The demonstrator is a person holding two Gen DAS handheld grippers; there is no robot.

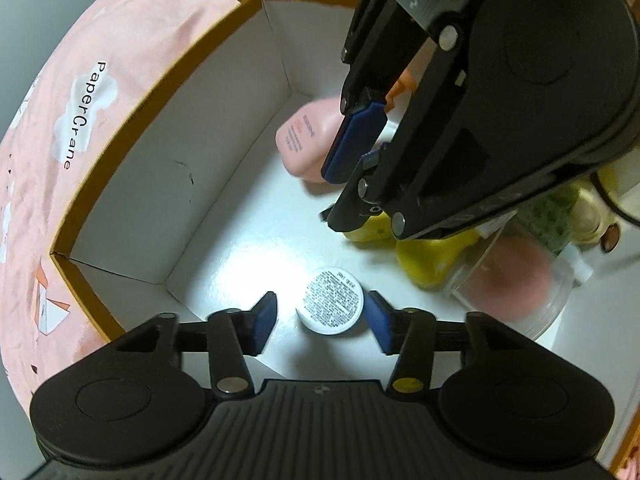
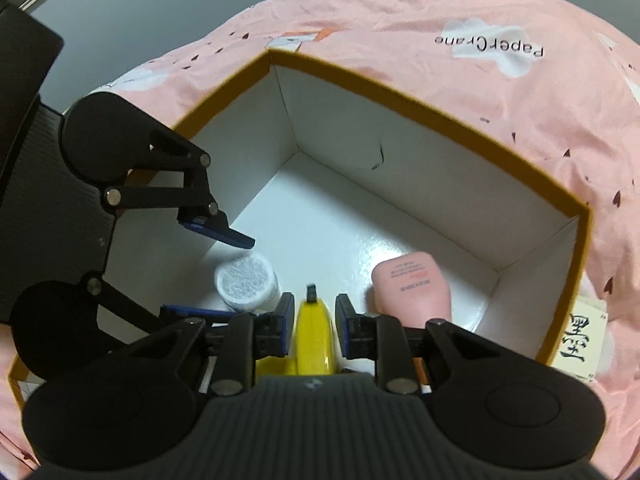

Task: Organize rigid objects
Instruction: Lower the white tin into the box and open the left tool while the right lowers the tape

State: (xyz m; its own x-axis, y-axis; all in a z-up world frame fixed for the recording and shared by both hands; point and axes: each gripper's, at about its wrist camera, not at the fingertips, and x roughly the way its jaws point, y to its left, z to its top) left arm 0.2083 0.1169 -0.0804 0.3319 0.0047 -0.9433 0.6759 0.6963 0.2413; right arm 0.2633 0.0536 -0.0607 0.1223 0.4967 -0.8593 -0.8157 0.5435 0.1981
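Now left gripper [image 1: 322, 316] jaws wide around white jar [image 1: 330, 301], right gripper [image 2: 311, 322] jaws holding banana [image 2: 314, 338].

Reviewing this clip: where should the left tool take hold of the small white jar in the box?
Grip the white jar across its round side wall, coming straight down from above. It stands upright on the box floor, and the open left tool already straddles it with clear floor on both sides.
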